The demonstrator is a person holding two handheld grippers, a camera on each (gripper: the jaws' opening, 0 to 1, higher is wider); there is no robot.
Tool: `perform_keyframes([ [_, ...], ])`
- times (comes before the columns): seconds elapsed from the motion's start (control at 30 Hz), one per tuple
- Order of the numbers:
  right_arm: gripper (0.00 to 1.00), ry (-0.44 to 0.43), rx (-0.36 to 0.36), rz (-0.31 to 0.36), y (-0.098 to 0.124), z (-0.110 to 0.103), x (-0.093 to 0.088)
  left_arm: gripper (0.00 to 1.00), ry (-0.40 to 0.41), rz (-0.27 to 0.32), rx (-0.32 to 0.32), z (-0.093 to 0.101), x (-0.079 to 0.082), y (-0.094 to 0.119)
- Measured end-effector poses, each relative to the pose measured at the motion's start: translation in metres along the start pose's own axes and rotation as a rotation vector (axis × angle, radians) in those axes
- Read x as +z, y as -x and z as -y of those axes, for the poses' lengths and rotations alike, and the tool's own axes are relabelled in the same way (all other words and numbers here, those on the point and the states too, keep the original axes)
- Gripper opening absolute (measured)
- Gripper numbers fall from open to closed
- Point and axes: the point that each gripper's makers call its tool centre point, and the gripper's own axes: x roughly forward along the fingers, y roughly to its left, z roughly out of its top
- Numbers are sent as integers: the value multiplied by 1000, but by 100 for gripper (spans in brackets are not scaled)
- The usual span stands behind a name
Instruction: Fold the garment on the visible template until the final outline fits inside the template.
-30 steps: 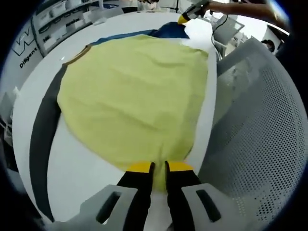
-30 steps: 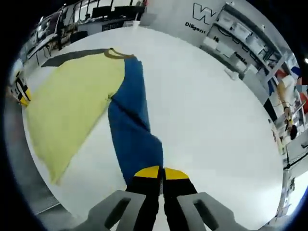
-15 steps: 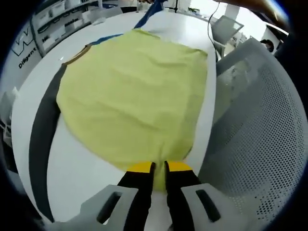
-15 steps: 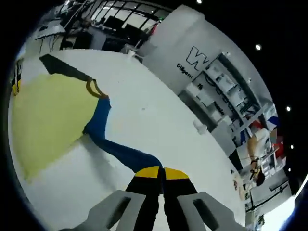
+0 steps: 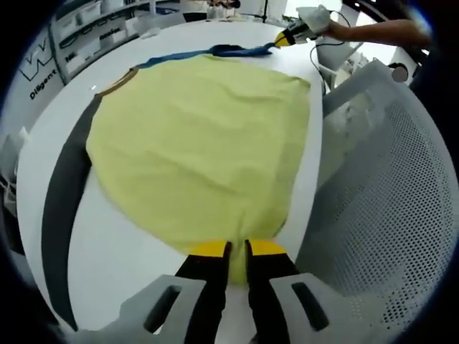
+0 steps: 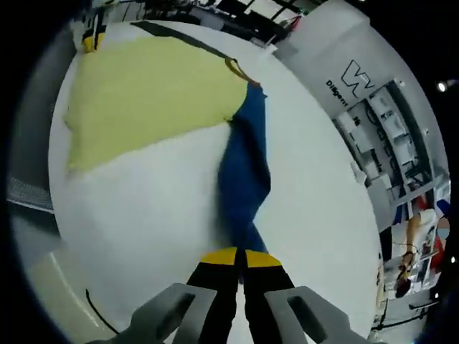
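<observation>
A yellow garment [image 5: 201, 143] with blue sleeves lies spread on a white table [image 5: 122, 251]. My left gripper [image 5: 238, 249] is shut on the near yellow hem. The right gripper [image 5: 281, 39] appears far across the table, held by a hand, shut on the blue sleeve [image 5: 229, 50]. In the right gripper view my right gripper [image 6: 242, 256] is shut on the end of the blue sleeve [image 6: 244, 172], which stretches from the yellow body [image 6: 143, 93] down to the jaws. The left gripper [image 6: 90, 43] shows at the garment's far corner. A dark template strip [image 5: 61, 208] runs along the garment's left side.
A grey perforated chair [image 5: 380, 201] stands against the table's right edge in the left gripper view. Shelving and a wall with lettering [image 6: 351, 75] lie beyond the table. A black cable [image 6: 97, 315] hangs near the table edge.
The right gripper has swung the blue sleeve from lifted high back down near the table surface, and the sleeve now lies stretched out. The left gripper has held still on the hem.
</observation>
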Motion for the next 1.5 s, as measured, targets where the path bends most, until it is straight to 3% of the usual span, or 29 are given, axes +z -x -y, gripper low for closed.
perform_keyframes([
  [0.1,0,13,48,-11,-2,-21,-2,17,-2,-1,-3,0,0,0],
  [0.2,3,-116,114,5,-3,-36,-1,16,-3,-5,-6,-1,0,0],
  [0.37,16,-384,109,122,2,-11,24,16,6,-1,-9,-2,1,-1],
  [0.57,23,-584,116,135,-16,18,34,15,19,3,-11,-3,1,-1],
  [0.97,18,-766,134,85,-64,38,44,14,52,5,-6,-4,3,-2],
  [1.0,15,-809,144,75,-65,37,44,14,57,5,-6,-4,3,-2],
  [1.07,7,-808,143,68,-67,37,44,14,51,0,-4,-4,4,-2],
  [1.2,0,-853,144,54,-66,37,40,14,44,-5,-6,-4,4,-2],
  [1.3,4,-809,62,89,-61,53,37,14,46,-12,-11,-4,4,-2],
  [1.37,11,-822,83,90,-59,49,38,14,44,-16,-12,-4,4,-3],
  [1.5,15,-848,118,54,-62,35,37,14,46,-19,-10,-3,4,-3],
])
